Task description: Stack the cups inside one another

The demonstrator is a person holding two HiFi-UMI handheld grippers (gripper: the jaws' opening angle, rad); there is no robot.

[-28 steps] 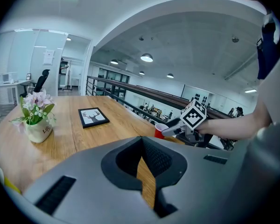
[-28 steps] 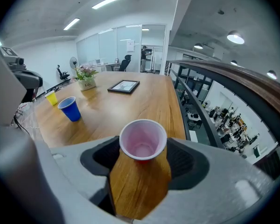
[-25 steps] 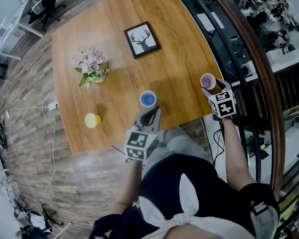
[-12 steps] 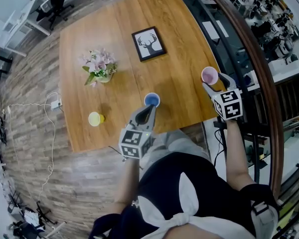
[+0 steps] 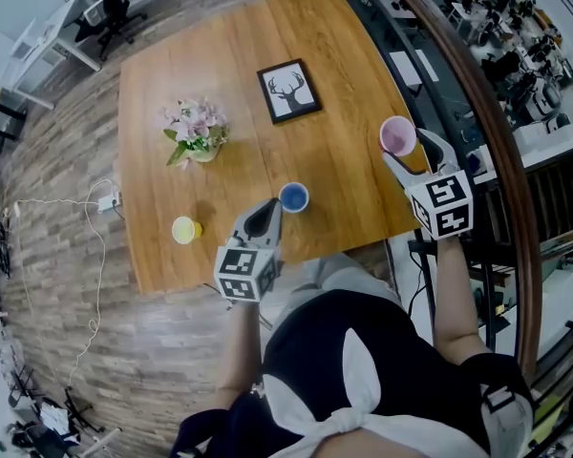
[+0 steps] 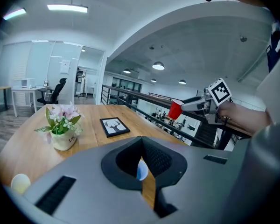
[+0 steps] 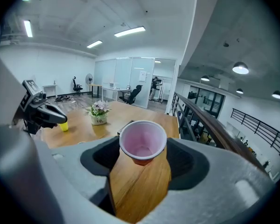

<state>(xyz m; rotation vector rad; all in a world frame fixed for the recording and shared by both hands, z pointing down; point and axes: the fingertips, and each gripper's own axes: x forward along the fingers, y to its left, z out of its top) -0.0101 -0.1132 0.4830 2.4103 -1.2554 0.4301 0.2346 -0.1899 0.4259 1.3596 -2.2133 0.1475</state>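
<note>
My right gripper (image 5: 402, 149) is shut on a red cup (image 5: 398, 134) with a pale pink inside and holds it upright in the air over the table's right edge. In the right gripper view the red cup (image 7: 143, 140) sits between the jaws. A blue cup (image 5: 293, 197) stands on the wooden table (image 5: 162, 74) near its front edge. My left gripper (image 5: 265, 216) hovers just left of and nearer than it, jaws together, with nothing between them. A yellow cup (image 5: 184, 229) stands at the front left. The left gripper view shows a sliver of the blue cup (image 6: 142, 170) past the jaws.
A pot of pink flowers (image 5: 196, 132) stands at the table's left and a framed deer picture (image 5: 290, 91) lies further back. A curved railing (image 5: 477, 113) runs along the right of the table. A white cable (image 5: 86, 256) lies on the floor at the left.
My right gripper has risen with the red cup, lifting it off the table. My left gripper has drifted left, away from the blue cup.
</note>
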